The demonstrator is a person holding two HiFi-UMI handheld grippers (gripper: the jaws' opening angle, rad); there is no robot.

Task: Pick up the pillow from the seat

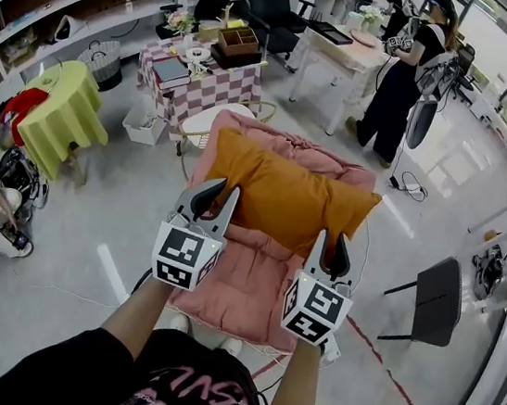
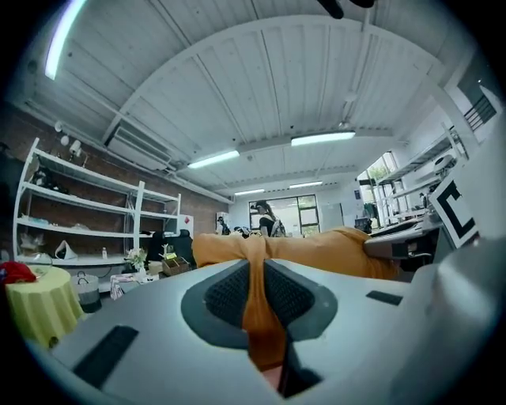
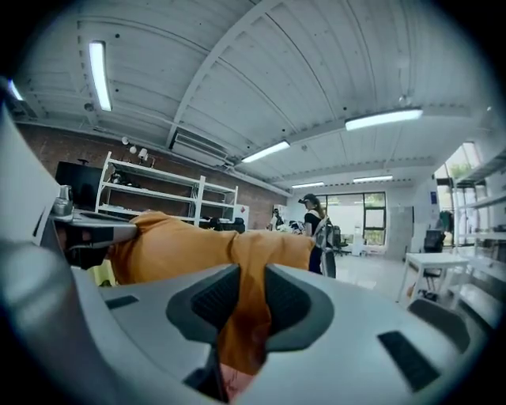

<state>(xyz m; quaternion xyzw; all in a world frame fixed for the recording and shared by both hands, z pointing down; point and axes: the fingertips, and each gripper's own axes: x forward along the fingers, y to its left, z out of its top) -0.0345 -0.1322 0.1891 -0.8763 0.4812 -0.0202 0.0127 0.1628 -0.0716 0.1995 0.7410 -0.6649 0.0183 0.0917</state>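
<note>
An orange pillow (image 1: 287,197) hangs lifted above the pink cushioned seat (image 1: 257,277), tilted towards me. My left gripper (image 1: 213,202) is shut on the pillow's near left edge, and orange fabric (image 2: 257,304) is pinched between its dark pads (image 2: 228,293). At the near right edge, my right gripper (image 1: 332,255) is likewise shut on the pillow, with orange cloth (image 3: 245,316) squeezed between its pads (image 3: 213,297). In both gripper views the pillow (image 2: 332,249) (image 3: 170,241) bulges just beyond the jaws.
Behind the seat stands a checkered table (image 1: 201,77) with boxes. A yellow-draped round table (image 1: 60,114) is at the left and a white table (image 1: 345,51) at the back. A person (image 1: 402,77) stands far right. A dark chair (image 1: 436,302) sits at the right.
</note>
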